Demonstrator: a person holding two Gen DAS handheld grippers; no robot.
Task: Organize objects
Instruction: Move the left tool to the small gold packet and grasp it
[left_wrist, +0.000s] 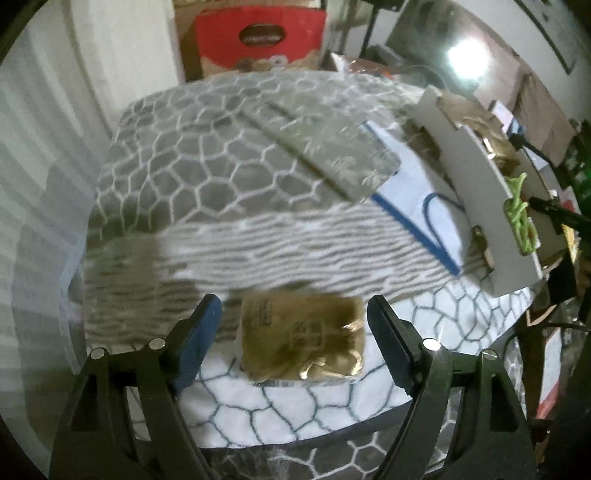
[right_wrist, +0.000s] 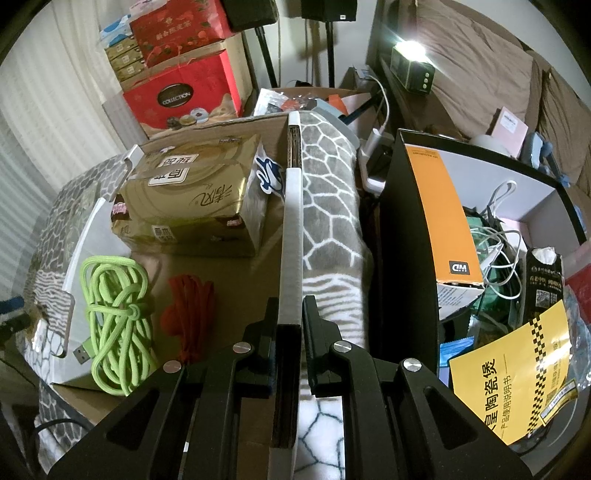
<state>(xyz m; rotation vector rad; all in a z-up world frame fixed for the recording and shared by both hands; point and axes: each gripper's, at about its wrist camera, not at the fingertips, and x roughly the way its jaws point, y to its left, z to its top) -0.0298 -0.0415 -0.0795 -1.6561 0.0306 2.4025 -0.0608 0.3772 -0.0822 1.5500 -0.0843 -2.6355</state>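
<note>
A small gold tissue pack (left_wrist: 301, 338) lies on the grey-and-white patterned blanket (left_wrist: 207, 177). My left gripper (left_wrist: 295, 325) stands open around it, one finger on each side with a gap at both pads. My right gripper (right_wrist: 290, 302) is shut on the white-edged wall of an open cardboard box (right_wrist: 291, 229). Inside that box lie a big gold tissue package (right_wrist: 192, 199), a coiled green cable (right_wrist: 118, 317) and a red cord (right_wrist: 190, 314). In the left wrist view the same box (left_wrist: 480, 192) stands at the right, with the green cable (left_wrist: 517, 218) showing over its wall.
A flat shiny panel (left_wrist: 321, 147) and a white bag with blue print (left_wrist: 417, 199) lie on the blanket. Right of the cardboard box stands a black box (right_wrist: 402, 240) with an orange carton (right_wrist: 443, 214), white cables and a yellow booklet (right_wrist: 509, 373). Red gift boxes (right_wrist: 184, 96) are stacked behind.
</note>
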